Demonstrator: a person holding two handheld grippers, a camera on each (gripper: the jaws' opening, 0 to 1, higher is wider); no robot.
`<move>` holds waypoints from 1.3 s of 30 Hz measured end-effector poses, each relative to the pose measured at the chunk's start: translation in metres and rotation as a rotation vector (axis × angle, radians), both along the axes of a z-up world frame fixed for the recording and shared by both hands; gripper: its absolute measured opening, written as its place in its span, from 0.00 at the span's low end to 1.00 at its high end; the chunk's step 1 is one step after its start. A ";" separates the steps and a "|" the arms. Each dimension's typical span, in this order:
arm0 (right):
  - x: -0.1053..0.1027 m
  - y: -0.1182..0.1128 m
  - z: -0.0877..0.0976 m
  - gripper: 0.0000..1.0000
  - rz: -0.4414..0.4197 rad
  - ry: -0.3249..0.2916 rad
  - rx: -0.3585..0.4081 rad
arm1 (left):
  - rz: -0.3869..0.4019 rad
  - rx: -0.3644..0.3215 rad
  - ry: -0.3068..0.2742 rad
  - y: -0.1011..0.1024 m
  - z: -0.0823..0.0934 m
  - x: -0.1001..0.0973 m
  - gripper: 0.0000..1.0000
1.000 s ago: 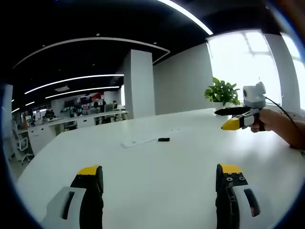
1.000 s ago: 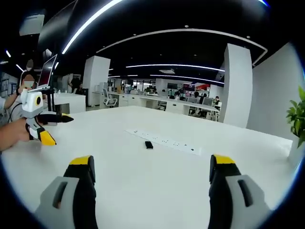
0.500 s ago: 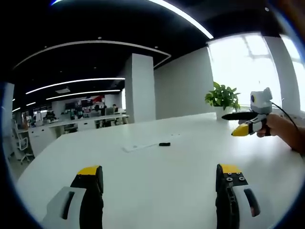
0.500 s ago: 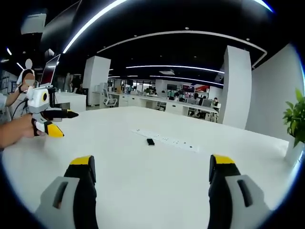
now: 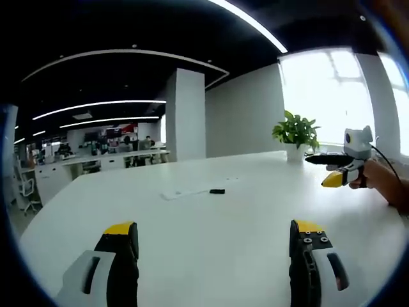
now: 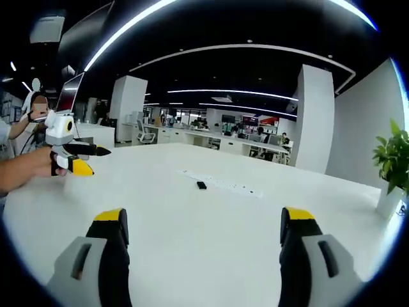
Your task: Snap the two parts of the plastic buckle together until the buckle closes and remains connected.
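Note:
A small black buckle piece (image 5: pixel 217 191) lies far out on the white table (image 5: pixel 211 256), beside a flat white power strip (image 5: pixel 182 192). It is too small to tell its parts apart. My left gripper (image 5: pixel 214 230) hovers above the near table, open and holding nothing. In the left gripper view my right gripper (image 5: pixel 324 171) hangs in a hand at the right, also open. The right gripper view has the same buckle piece (image 6: pixel 202 185) by the power strip (image 6: pixel 223 185). My right gripper (image 6: pixel 203 217) stands open there, well short of it. My left gripper (image 6: pixel 96 161) is at the left.
A potted plant (image 5: pixel 296 130) stands at the table's far edge by the window, seen also as the plant (image 6: pixel 396 160) at the right. A person sits at the far left beside a raised laptop (image 6: pixel 66 94). Office desks fill the background.
Both cameras have shifted slightly. Each gripper has slid sideways in the other's view: the right one rightwards, the left one rightwards and up. The buckle piece has stayed put; jaws are still open.

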State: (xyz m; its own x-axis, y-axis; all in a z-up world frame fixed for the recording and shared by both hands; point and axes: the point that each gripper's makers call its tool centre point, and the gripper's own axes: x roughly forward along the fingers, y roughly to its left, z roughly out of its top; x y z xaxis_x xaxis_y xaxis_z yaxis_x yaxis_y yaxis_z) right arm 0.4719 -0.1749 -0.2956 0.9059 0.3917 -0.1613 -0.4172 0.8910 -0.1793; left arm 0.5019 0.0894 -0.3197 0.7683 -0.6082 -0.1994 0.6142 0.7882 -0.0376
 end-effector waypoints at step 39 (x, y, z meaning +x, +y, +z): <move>-0.045 -0.010 -0.009 0.98 0.028 0.012 0.064 | -0.041 0.065 0.037 0.003 -0.016 -0.047 1.00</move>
State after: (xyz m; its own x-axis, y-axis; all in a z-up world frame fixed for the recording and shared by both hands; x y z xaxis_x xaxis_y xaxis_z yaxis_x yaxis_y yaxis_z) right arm 0.4272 -0.1846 -0.3050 0.8925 0.4270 -0.1456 -0.4441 0.8884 -0.1168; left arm 0.4552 0.0925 -0.3360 0.7345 -0.6237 -0.2674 0.6450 0.7641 -0.0104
